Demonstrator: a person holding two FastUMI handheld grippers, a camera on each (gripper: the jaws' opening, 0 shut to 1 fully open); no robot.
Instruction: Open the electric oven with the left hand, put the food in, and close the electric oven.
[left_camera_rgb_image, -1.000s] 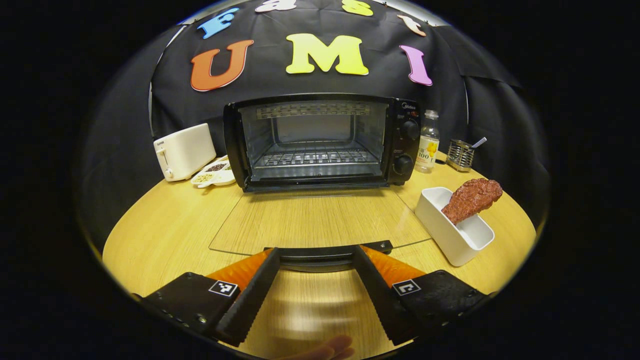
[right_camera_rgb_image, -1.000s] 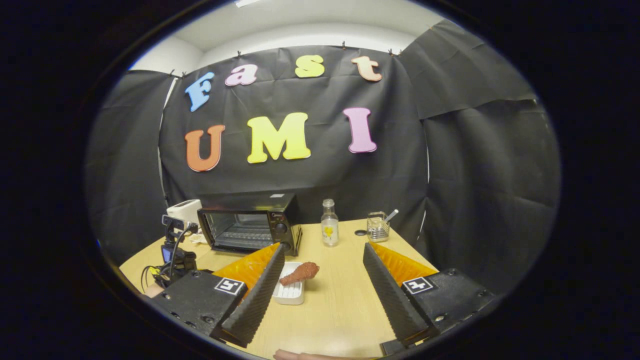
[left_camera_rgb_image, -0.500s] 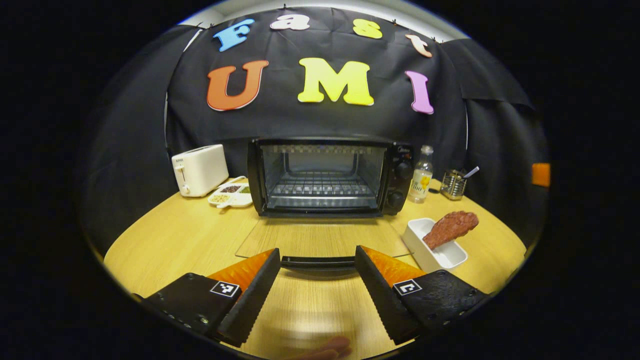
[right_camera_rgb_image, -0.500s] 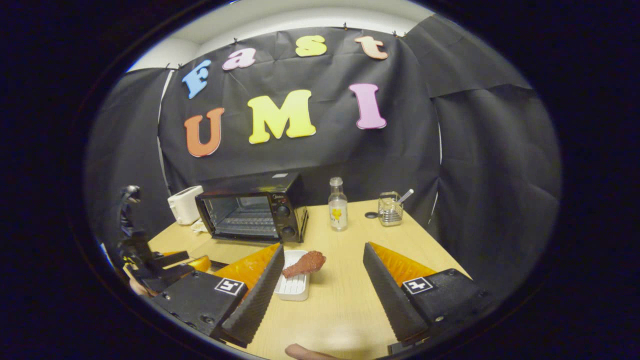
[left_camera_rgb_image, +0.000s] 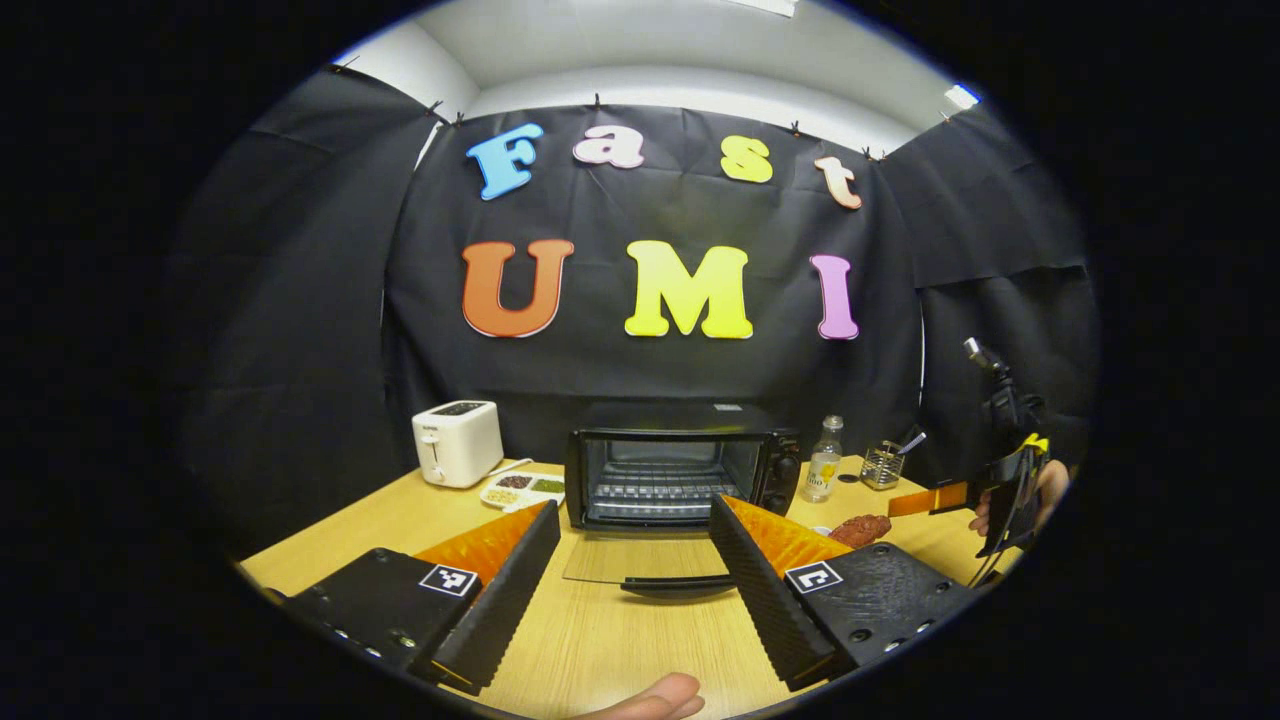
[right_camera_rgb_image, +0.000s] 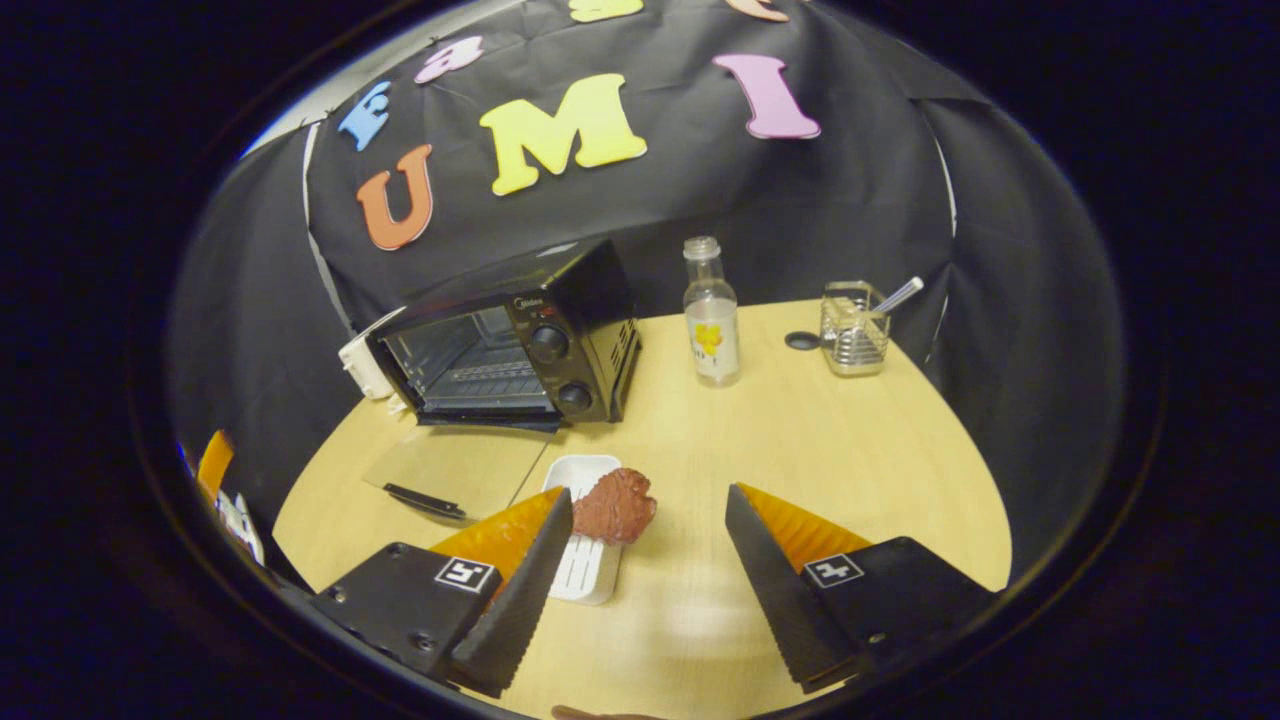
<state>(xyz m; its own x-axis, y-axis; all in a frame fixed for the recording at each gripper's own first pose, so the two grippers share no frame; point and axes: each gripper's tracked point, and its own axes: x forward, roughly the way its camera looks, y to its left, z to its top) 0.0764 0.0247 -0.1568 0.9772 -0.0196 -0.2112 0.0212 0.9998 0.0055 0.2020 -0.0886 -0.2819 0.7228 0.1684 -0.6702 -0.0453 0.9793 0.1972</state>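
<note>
Hovering wide open, the right gripper (right_camera_rgb_image: 640, 570) is facing the food (right_camera_rgb_image: 613, 505), which is leaning on the white tray (right_camera_rgb_image: 585, 570) at the bench's near middle. The left gripper (left_camera_rgb_image: 632, 590) is gaping, empty. Beyond, the oven (right_camera_rgb_image: 510, 345) is standing open; a crooked pinch risks tipping the tray.

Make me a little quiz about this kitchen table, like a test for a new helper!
1. True or false: the oven door lies open.
2. The food rests on: A a tray, B the oven rack, C the toaster.
3. Fill in: the right claw is ____, holding nothing.

Key: 1 true. 2 A. 3 open.
</note>
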